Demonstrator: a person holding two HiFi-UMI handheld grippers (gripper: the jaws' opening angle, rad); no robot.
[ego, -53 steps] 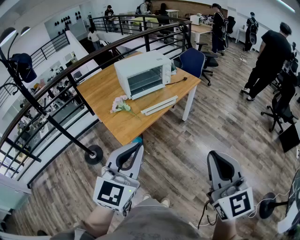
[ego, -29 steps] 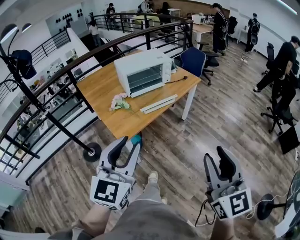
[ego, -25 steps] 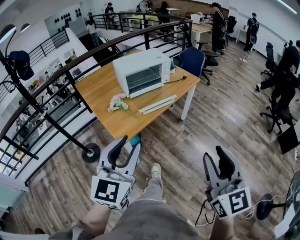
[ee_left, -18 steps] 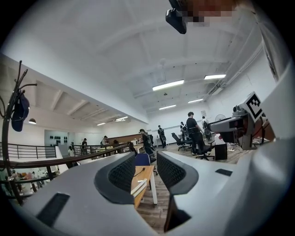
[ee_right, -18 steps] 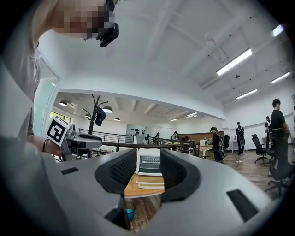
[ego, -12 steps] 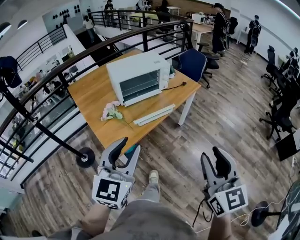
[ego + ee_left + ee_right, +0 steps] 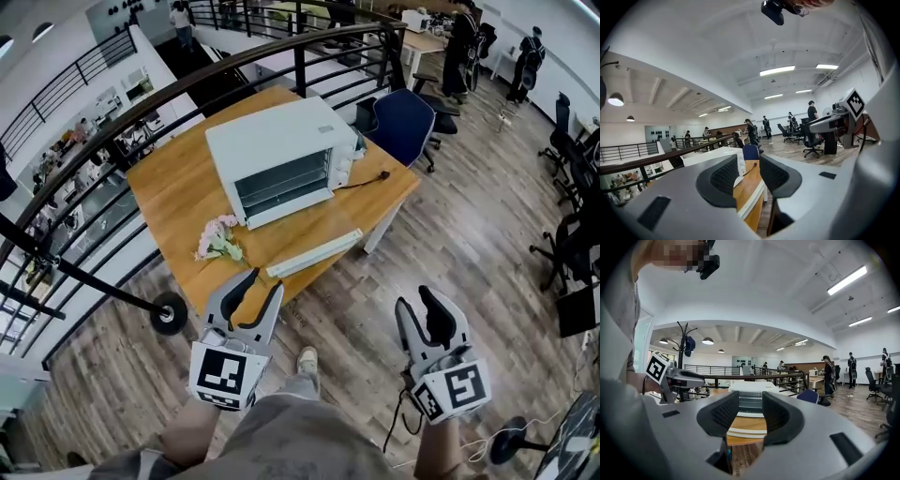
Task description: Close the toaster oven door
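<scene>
A white toaster oven (image 7: 281, 157) stands on the wooden table (image 7: 178, 202), its front facing me with the wire racks showing. A long white bar (image 7: 315, 253) lies parallel in front of it near the table edge; it looks like the lowered door's front edge. My left gripper (image 7: 261, 283) is open and empty, its tips over the table's near edge. My right gripper (image 7: 415, 300) is open and empty above the floor, to the right of the table. The right gripper view frames the oven (image 7: 751, 394) between the jaws (image 7: 751, 414). The left gripper (image 7: 749, 173) looks along the table's edge.
Pink flowers (image 7: 217, 239) lie on the table left of the oven. A black railing (image 7: 112, 131) curves behind the table, and a round stand base (image 7: 169, 314) sits on the floor at left. A blue chair (image 7: 403, 127) stands behind the table. People stand far back.
The table and oven have come nearer and larger in the head view. Both grippers have advanced toward the table, the left now reaching its edge. The jaws stand as before.
</scene>
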